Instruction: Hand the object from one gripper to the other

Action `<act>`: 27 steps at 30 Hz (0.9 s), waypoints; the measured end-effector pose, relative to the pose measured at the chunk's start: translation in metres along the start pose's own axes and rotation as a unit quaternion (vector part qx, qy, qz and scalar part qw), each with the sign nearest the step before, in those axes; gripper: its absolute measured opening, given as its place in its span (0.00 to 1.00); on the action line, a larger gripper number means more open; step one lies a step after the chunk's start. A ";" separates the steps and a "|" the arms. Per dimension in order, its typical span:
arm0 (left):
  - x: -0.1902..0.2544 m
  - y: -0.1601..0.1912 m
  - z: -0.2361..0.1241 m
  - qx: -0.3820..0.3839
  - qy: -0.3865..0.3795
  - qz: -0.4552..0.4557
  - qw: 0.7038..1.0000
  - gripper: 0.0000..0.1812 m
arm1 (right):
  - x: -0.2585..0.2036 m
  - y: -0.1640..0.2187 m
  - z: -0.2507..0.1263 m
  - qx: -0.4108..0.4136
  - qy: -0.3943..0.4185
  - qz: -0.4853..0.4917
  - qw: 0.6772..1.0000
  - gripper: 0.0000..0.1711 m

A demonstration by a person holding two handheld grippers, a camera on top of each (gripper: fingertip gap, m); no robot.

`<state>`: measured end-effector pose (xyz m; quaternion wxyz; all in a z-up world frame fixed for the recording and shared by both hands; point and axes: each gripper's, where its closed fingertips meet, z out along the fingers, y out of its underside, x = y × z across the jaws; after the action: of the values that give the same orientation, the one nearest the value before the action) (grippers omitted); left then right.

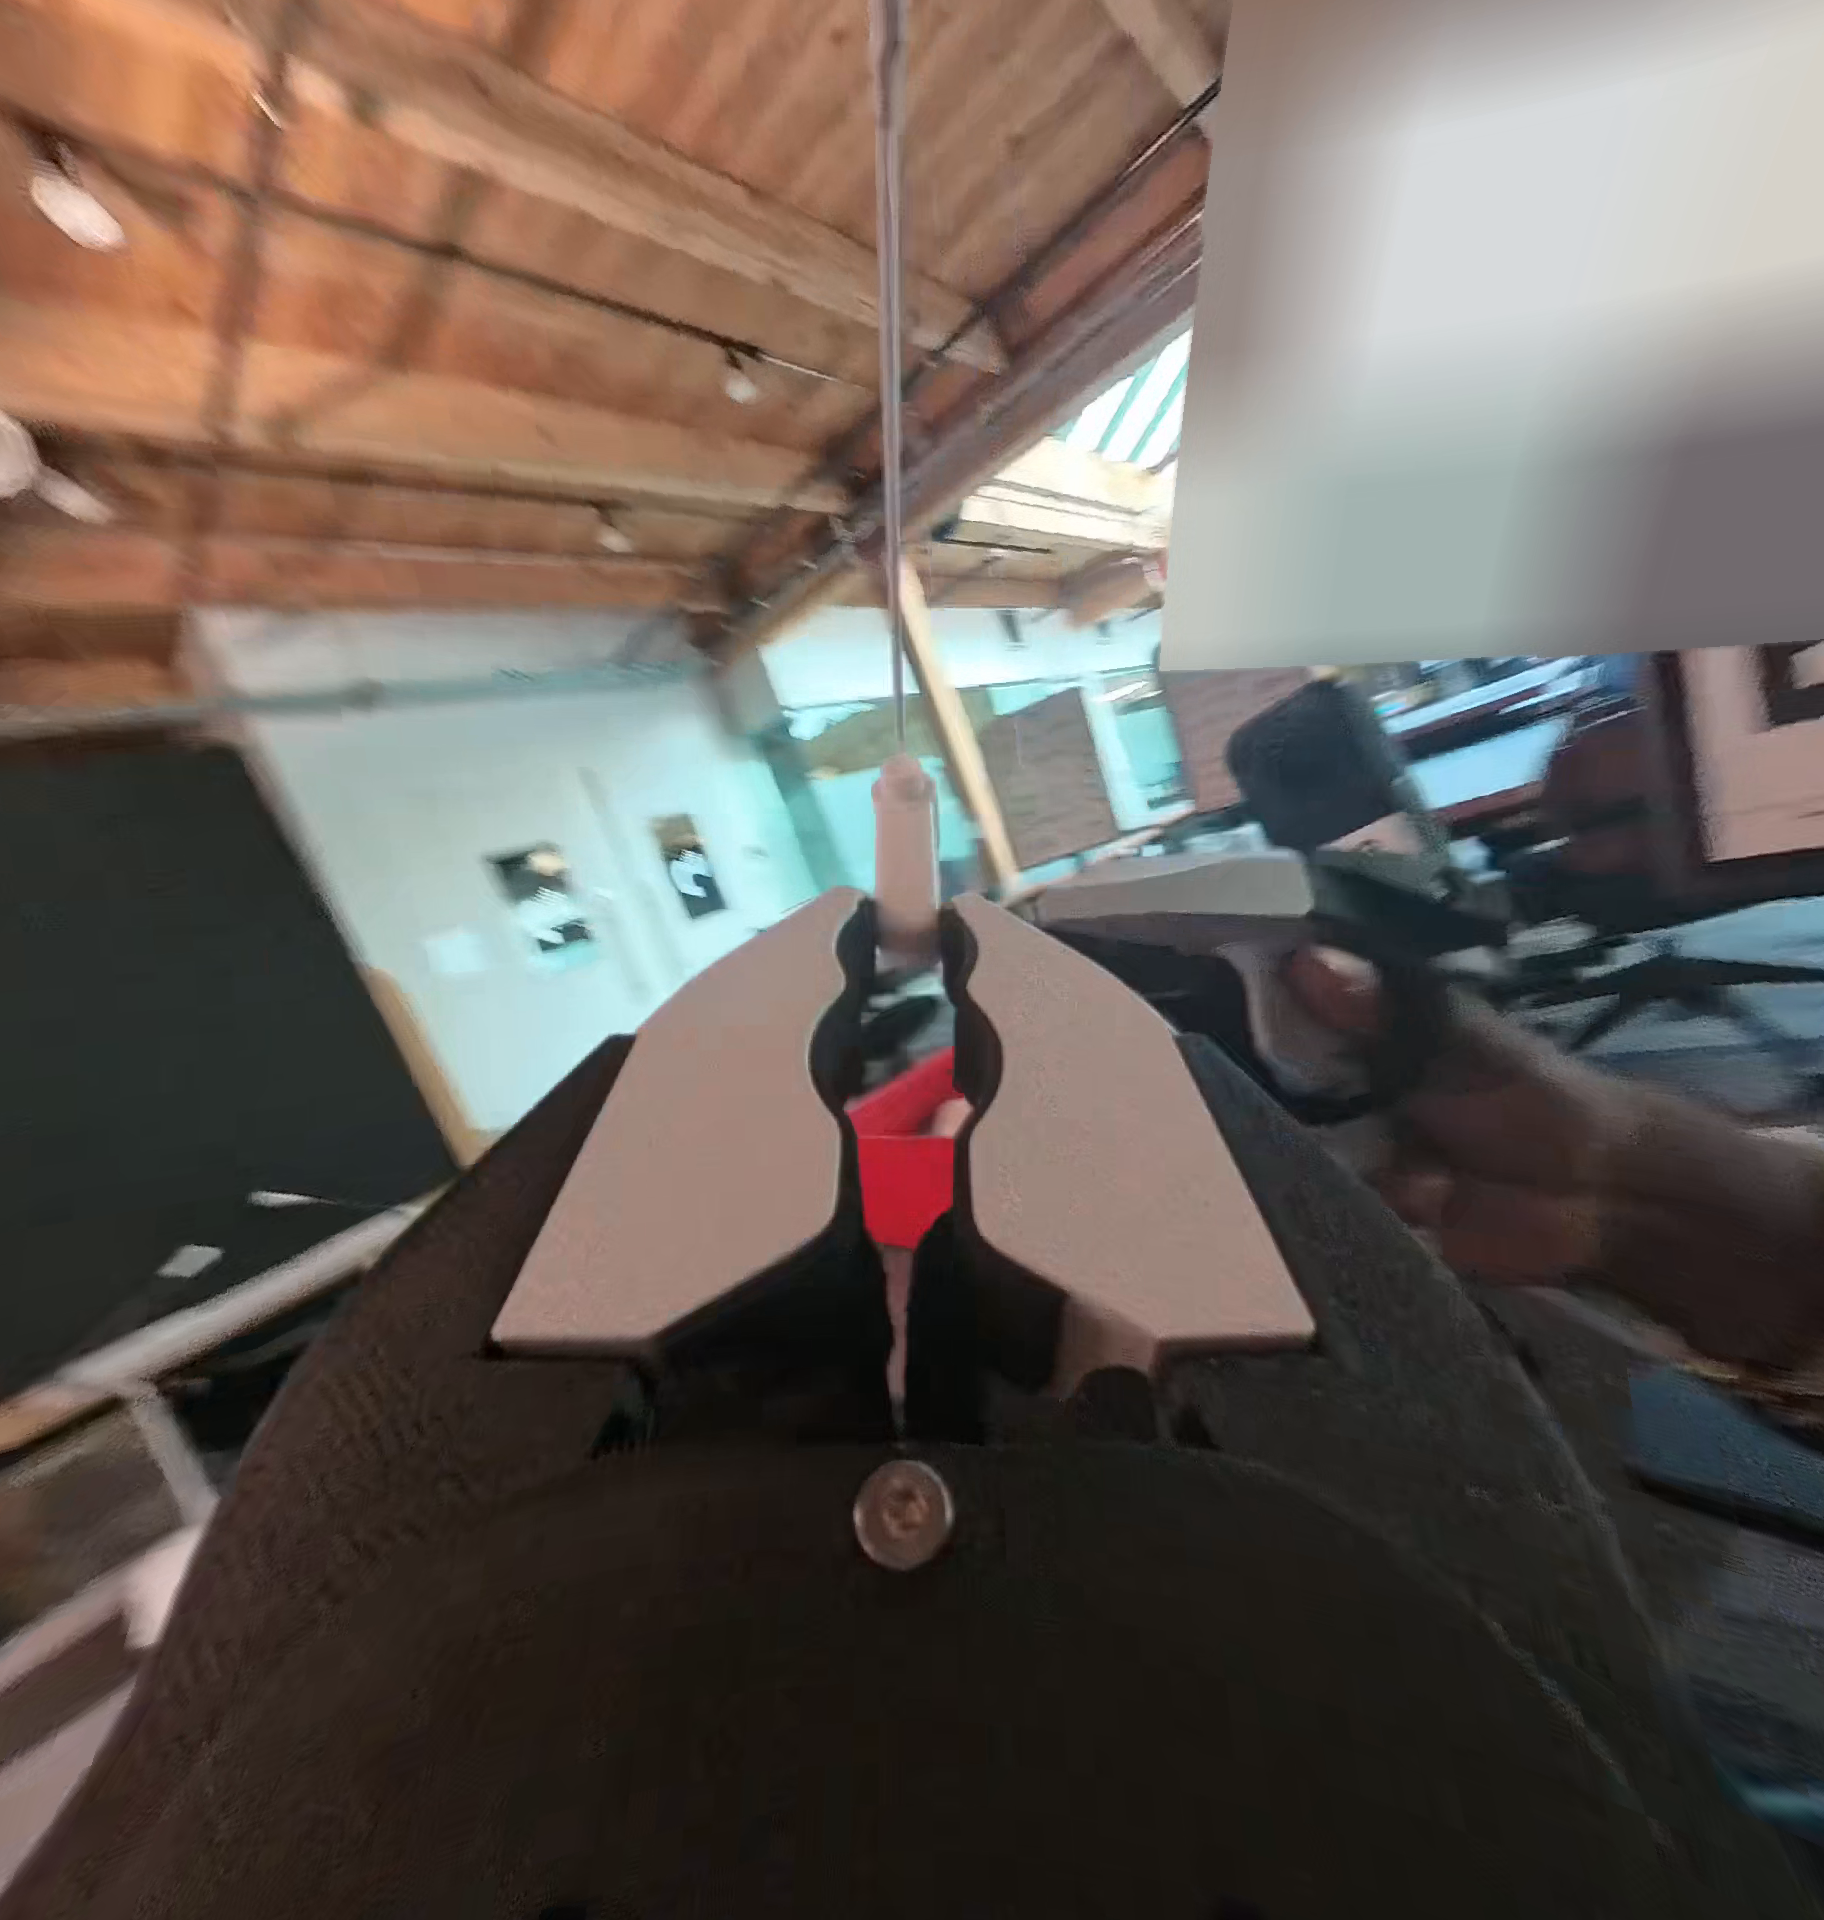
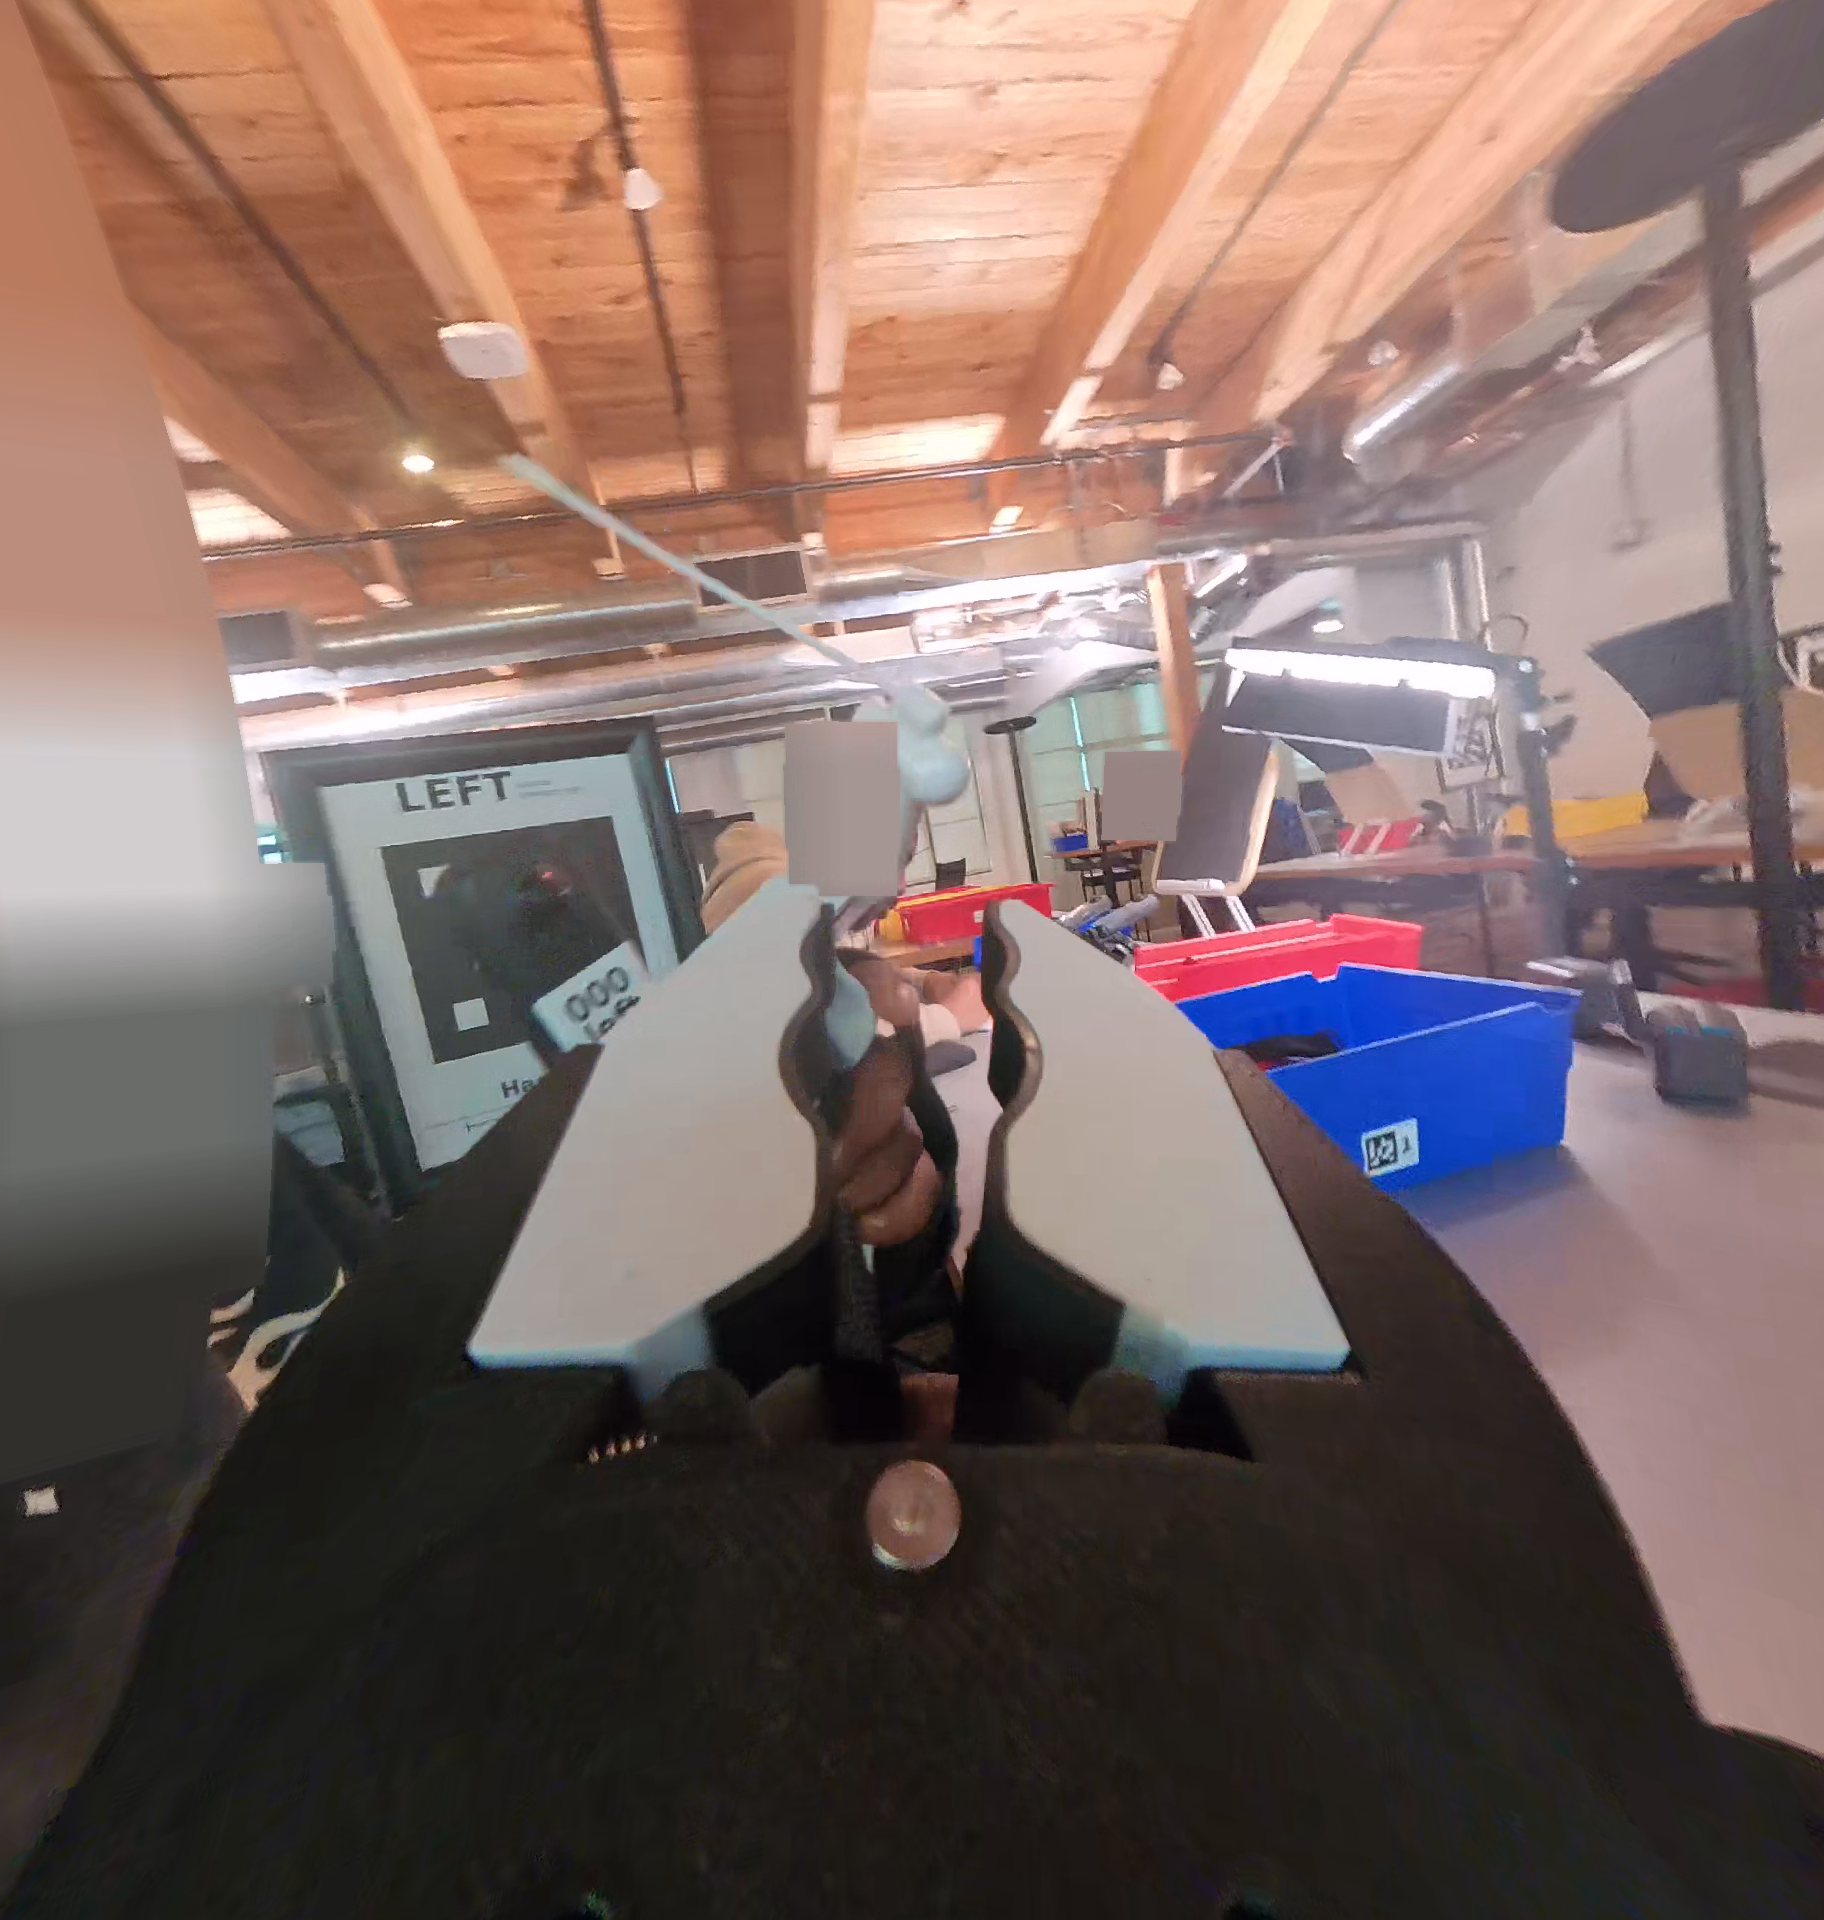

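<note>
The tool (image 1: pixel 906 842), a thin pale thing with a stubby handle and a wire-thin shaft, is held up in the air by the left gripper (image 1: pixel 906 920). Its fingertips are pinched on the lower end of the handle. In the left wrist view the long axis runs straight on from the jaws toward 12 o'clock, with the shaft ending out of frame against the ceiling. The upper handle and the whole shaft are free.

The right gripper (image 2: pixel 908 914) is spread apart with nothing between its fingers. In its own view the tool's rounded handle end (image 2: pixel 929 769) sits at 12 o'clock, just above the fingertips and beyond them, and the shaft slants off toward 10 o'clock. A mosaic patch hides the handle just left of that end, so I cannot tell how far ahead of the fingers the tool lies. Through the gap shows the hand (image 2: pixel 882 1153) on the left gripper.

From the left view the right gripper lies at 3 o'clock, near and side-on. So the tool seems to cross its jaw line, not follow it, which suits a grasp on the free handle just above the left fingertips. The thin shaft looks a poor place to grip.

A blue bin (image 2: pixel 1407 1081) stands on the grey table (image 2: pixel 1666 1351) at 3 o'clock, well apart.
</note>
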<state>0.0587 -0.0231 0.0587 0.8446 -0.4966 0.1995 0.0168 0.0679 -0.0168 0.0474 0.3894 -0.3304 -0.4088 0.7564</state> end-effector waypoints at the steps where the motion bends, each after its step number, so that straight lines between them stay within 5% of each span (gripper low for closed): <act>1: -0.002 0.000 0.000 0.001 -0.023 0.042 0.999 0.06 | -0.001 0.001 0.002 0.003 0.004 0.012 1.000 0.17; 6: 0.009 0.007 0.004 -0.005 -0.059 0.170 0.984 0.06 | -0.003 0.000 0.005 0.022 0.017 0.072 0.997 0.19; 12: 0.018 0.017 0.009 -0.019 -0.056 0.194 0.979 0.07 | -0.001 -0.001 0.001 0.016 0.011 0.073 0.997 0.08; 16: 0.033 0.019 0.008 -0.041 0.061 0.027 0.997 0.11 | -0.007 -0.003 -0.006 -0.038 -0.025 0.028 0.999 0.08; 20: 0.047 0.013 0.001 -0.062 0.190 -0.190 0.961 0.14 | -0.015 -0.001 -0.016 -0.091 -0.066 -0.005 0.994 0.08; 27: 0.060 0.018 0.000 -0.077 0.235 -0.238 0.939 0.08 | -0.027 0.011 -0.019 -0.141 -0.101 -0.026 0.985 0.08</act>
<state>0.1099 -0.0246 0.0222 0.7123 -0.5827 0.2661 -0.2868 0.0927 -0.0378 0.0343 0.3153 -0.2934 -0.5565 0.7105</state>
